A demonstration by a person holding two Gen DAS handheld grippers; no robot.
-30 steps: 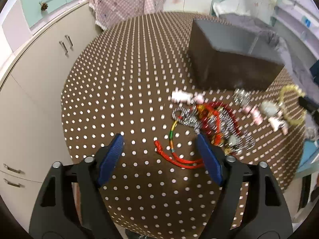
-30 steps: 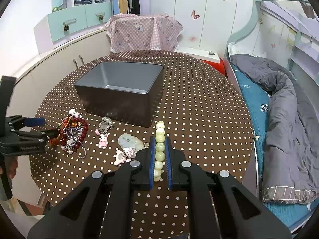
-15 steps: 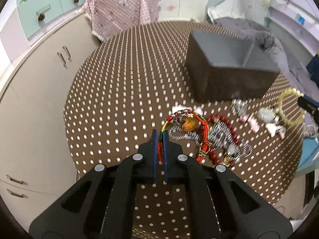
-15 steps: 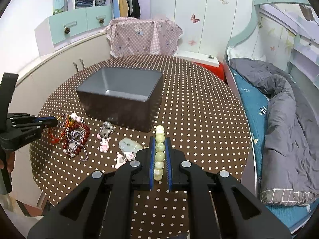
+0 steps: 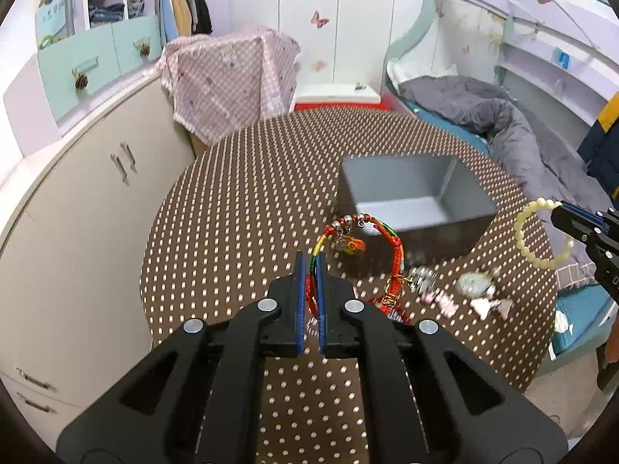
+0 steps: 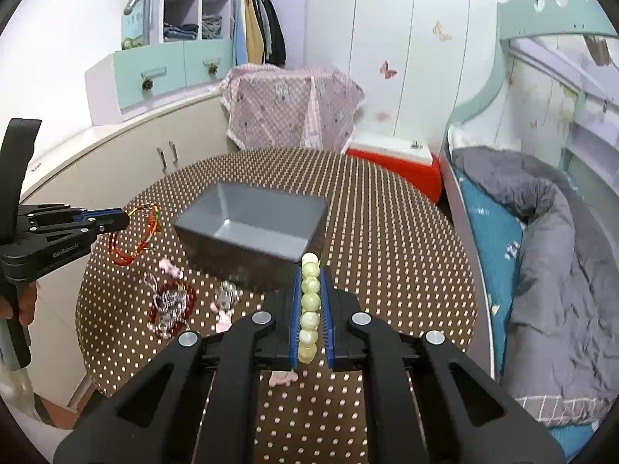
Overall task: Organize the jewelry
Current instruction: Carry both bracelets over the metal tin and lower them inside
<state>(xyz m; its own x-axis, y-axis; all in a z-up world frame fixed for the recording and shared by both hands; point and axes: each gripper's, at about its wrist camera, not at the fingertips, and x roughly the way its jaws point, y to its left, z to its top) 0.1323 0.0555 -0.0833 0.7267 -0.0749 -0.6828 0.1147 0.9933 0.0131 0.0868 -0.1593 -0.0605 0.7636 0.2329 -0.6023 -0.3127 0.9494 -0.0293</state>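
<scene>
My left gripper [image 5: 309, 266] is shut on a red and rainbow cord bracelet [image 5: 394, 245] with silver beads and holds it in the air, left of the grey box [image 5: 410, 197]. It also shows in the right wrist view [image 6: 116, 221] with the bracelet [image 6: 133, 245] hanging from it. My right gripper [image 6: 310, 282] is shut on a pale green bead bracelet [image 6: 309, 301], in front of the grey box [image 6: 255, 228]. The bead bracelet [image 5: 541, 234] also shows in the left wrist view, above the table's right edge.
More jewelry lies on the brown dotted table [image 6: 387, 239]: a red bead bracelet with silver chain [image 6: 170, 305], a silver charm [image 6: 226, 297], pink charms [image 5: 445, 303] and a pale pendant [image 5: 474, 282]. Cabinets stand at the left, a bed [image 6: 541, 251] at the right.
My left gripper closed on the red cord bracelet and lifted it off the table toward the box. My right gripper rose with the bead bracelet.
</scene>
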